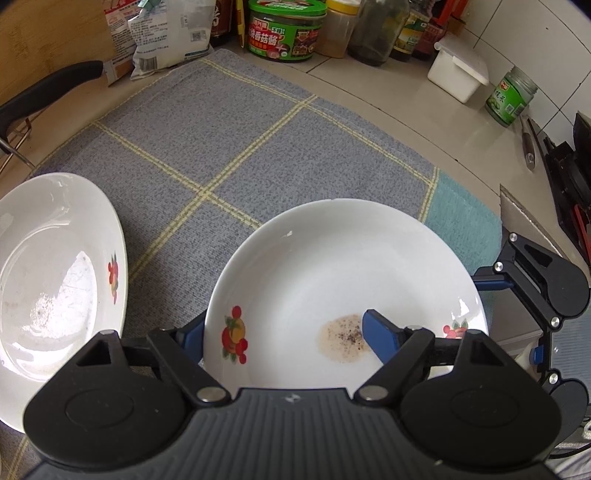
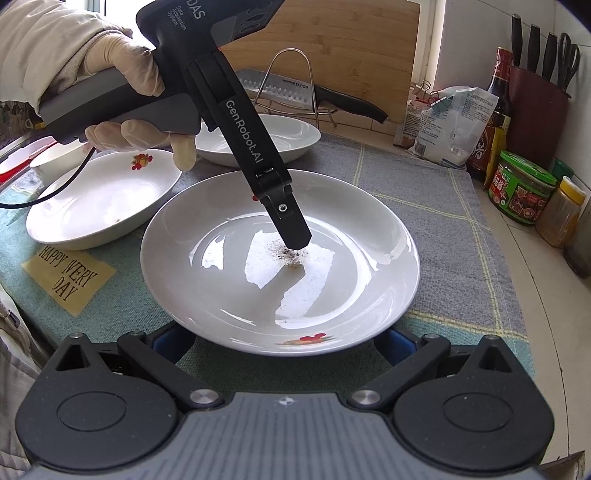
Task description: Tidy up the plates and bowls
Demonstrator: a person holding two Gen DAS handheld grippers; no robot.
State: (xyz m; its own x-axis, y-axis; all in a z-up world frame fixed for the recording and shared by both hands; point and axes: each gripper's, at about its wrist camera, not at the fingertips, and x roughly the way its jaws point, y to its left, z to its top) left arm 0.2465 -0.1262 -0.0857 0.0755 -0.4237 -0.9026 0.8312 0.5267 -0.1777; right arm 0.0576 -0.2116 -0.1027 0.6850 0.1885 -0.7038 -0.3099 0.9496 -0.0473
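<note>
- The left gripper (image 1: pixel 284 332) is angled steeply down over the soiled plate (image 1: pixel 332 266), its jaws spread wide: one blue finger (image 1: pixel 380 338) is set inside the plate beside a patch of peppery residue (image 1: pixel 343 338), the other is seen outside the near rim. Whether the rim is pinched cannot be told.
- The left gripper's handle is held in a gloved hand (image 2: pixel 125 85) (seen in the right wrist view), with the lettering "GenRobot.AI" along its body.
- The right gripper (image 2: pixel 284 345) is held low at the opposite rim of the same plate, its jaws wide and its blue fingertips on either side of the rim.
- The soiled plate rests on a grey checked cloth (image 1: pixel 229 140); a second fruit-printed plate (image 2: pixel 99 195) lies just beside it, and a third plate (image 2: pixel 280 142) behind.
- A patch on the cloth (image 2: pixel 68 278) is lettered "HAPPY EVERY DAY".
- The knife (image 2: pixel 295 90) on the wire rack is marked "SUPOR".
- A green-lidded jar (image 1: pixel 284 29) carries Chinese print.
</note>
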